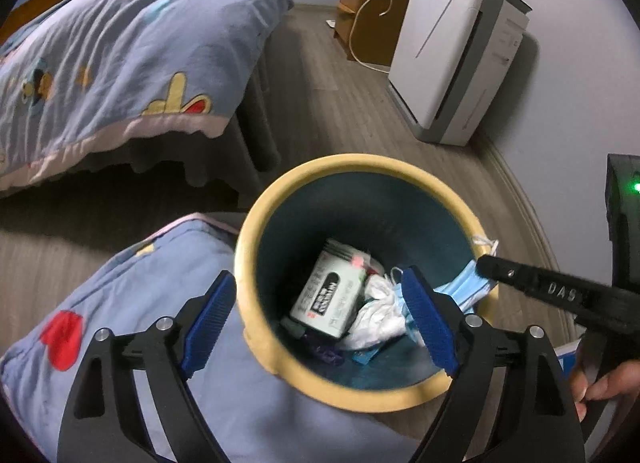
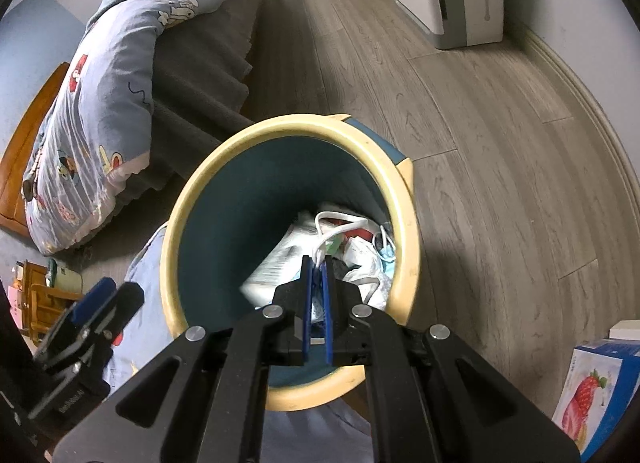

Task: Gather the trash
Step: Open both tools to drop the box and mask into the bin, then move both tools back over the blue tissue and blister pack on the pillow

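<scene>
A trash bin with a cream rim and dark teal inside stands on the floor; it also shows in the right wrist view. Inside lie a white-green carton, crumpled white tissue and other scraps. My left gripper is open, its jaws straddling the bin's near rim. My right gripper is shut on a blue face mask and holds it over the bin's right rim; the mask's white ear loop shows above the fingertips.
A bed with a blue cartoon quilt stands to the left, part of the quilt hanging beside the bin. A white air purifier and wooden cabinet stand by the wall. A strawberry-printed box lies at right.
</scene>
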Tool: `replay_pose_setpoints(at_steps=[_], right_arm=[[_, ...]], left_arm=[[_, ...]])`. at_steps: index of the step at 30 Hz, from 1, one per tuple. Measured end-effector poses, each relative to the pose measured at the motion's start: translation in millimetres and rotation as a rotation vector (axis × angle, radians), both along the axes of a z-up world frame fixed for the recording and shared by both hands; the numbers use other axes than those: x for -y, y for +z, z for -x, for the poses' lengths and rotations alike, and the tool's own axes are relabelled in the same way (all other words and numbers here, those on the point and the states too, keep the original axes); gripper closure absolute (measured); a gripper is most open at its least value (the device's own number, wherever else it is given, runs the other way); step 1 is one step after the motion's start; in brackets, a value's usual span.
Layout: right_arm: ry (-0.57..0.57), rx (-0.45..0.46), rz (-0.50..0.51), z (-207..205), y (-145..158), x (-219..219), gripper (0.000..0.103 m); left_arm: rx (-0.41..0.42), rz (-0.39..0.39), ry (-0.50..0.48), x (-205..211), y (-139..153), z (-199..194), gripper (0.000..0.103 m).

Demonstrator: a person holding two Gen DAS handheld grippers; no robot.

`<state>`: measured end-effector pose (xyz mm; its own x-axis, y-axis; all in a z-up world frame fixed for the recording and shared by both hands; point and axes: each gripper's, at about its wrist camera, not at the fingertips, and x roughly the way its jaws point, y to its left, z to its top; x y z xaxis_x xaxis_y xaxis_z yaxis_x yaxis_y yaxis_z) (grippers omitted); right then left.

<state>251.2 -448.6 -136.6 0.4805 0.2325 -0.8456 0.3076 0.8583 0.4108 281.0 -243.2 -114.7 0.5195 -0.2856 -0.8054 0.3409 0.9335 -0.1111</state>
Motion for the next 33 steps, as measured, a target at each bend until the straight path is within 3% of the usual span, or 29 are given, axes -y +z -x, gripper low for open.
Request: replay_pose_setpoints(at_steps=[2,4,6,12,13,19,33], right_arm=[[0.019,0.002,-0.003,-1.0,0.8,-3.9,0.097],[0.032,0.005,0.004,-1.8,2.4,-6.7,0.091],[0.032,0.012,0.003,-1.8,4.5,-8.7,0.063],[0.031,0.015,0.021,-0.9,8.2,-12.9,0.036],[0.033,0.016,0.028,-0.3,9.3,-13.5,0.035],[0.021,0.028,0.107,4.8,22.1,-15.8,0.007],[0.044,0.076,0.288,21.3,64.3,-35.0,0.006]], left_arm=[[0.002,-0.004,0.011,-6.8,0.0,2.3,0.018],[0.002,-0.01,0.024,-13.9,-0.5,4.1,0.018],[0.001,-0.01,0.034,-20.8,-0.2,6.3,0.018],[0.02,-0.039,0.053,-36.8,1.7,15.1,0.017],[0.024,-0.046,0.053,-38.3,1.5,16.0,0.017],[0.055,-0.097,0.073,-43.4,7.9,27.5,0.008],[0.147,-0.159,0.102,-93.9,59.1,86.0,0.006]])
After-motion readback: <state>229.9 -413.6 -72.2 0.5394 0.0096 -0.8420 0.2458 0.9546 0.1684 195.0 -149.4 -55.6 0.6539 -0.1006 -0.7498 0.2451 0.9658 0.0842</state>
